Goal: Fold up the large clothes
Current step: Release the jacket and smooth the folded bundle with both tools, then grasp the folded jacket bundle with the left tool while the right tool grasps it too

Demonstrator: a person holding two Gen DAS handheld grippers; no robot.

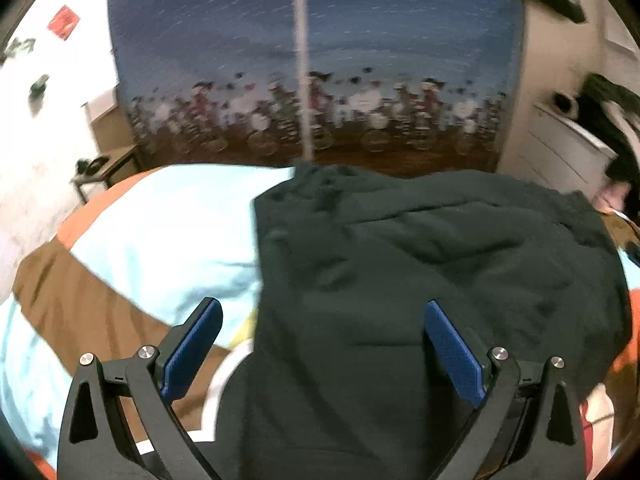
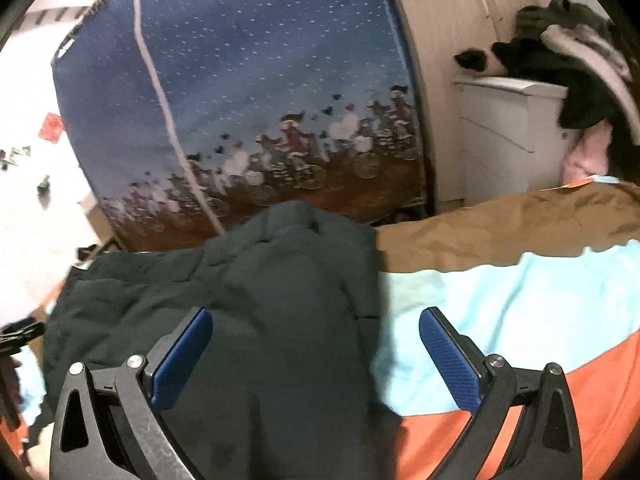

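Dark garment (image 1: 400, 280) beneath both spread grippers

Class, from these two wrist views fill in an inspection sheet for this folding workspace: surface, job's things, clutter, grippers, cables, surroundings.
Surface: bed cover in light blue, brown and orange bands, wrinkled.
Job's things: large dark green padded garment lies spread and rumpled on the cover; no neat fold visible.
Clutter: heap of dark and pale clothes on a white drawer unit beyond the bed.
Grippers: left gripper open, above the garment's left edge; right gripper open, above its right edge. Neither grips cloth.
Cables: nothing seen.
Surroundings: blue hanging cloth with a band of cyclist figures behind the bed; white wall with a red square sticker; small side table.
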